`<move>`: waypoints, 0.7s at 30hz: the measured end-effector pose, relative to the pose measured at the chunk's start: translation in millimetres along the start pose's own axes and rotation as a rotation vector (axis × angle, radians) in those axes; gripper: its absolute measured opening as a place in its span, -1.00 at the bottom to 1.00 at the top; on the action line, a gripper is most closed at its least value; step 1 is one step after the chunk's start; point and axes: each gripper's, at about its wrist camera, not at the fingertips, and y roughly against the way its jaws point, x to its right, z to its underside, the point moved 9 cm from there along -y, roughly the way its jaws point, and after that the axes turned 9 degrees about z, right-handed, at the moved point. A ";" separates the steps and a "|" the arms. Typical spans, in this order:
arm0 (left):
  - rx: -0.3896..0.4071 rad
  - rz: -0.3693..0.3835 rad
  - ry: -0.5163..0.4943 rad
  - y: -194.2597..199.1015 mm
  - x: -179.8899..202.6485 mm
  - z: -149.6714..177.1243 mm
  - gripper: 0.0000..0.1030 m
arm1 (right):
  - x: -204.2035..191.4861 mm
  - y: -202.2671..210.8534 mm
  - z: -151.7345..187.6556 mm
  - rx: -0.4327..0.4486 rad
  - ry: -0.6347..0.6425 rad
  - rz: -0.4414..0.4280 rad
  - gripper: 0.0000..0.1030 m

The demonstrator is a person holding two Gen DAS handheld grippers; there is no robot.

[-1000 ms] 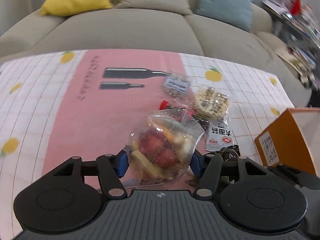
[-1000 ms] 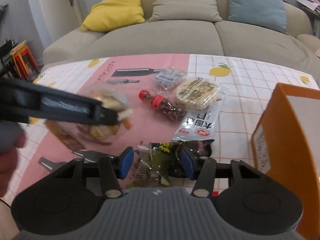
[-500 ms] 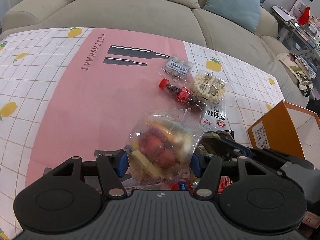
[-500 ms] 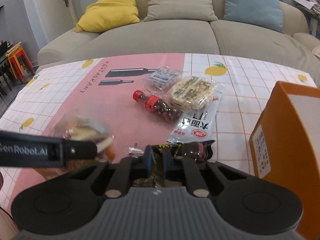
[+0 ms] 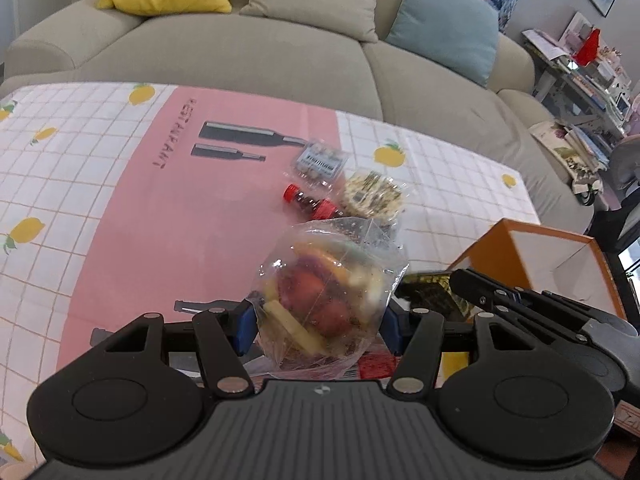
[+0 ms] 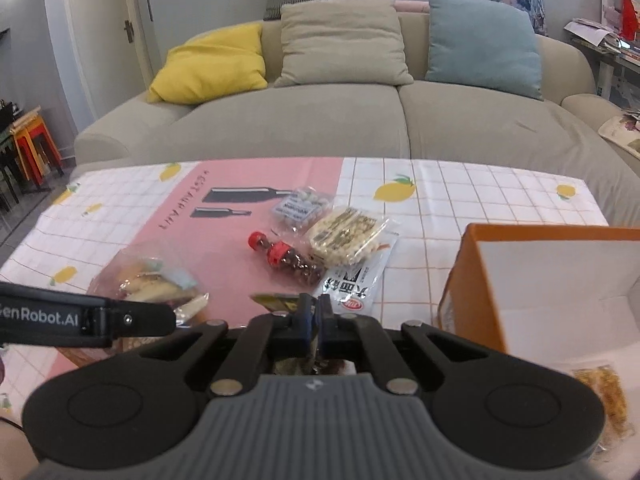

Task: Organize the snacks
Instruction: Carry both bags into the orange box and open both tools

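The left gripper (image 5: 318,326) pinched a clear plastic bag of mixed red and yellow snacks (image 5: 328,292) between its blue pads, raised above the pink-and-white checked tablecloth (image 5: 168,208). The right gripper (image 6: 314,316) had its jaws pressed together on a dark yellow-printed wrapper (image 6: 276,301), lifted off the cloth. At twelve o'clock of the right gripper lay a red-capped bottle (image 6: 284,258), a white sachet (image 6: 356,284) and clear nut packs (image 6: 346,234); at three o'clock stood an open orange cardboard box (image 6: 472,276).
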 end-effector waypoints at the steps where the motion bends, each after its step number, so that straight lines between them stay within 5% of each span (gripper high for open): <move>1: 0.007 0.004 -0.005 5.2 4.6 -0.3 0.31 | 1.6 7.2 -2.2 0.005 -0.006 -0.008 -1.00; 11: 0.038 0.073 -0.060 42.2 56.8 0.7 0.31 | 29.2 83.4 -25.9 0.061 -0.049 -0.090 -1.00; 21: 0.026 0.187 -0.173 47.8 129.3 -4.3 0.31 | 86.0 151.2 -42.5 0.105 -0.044 -0.064 -1.00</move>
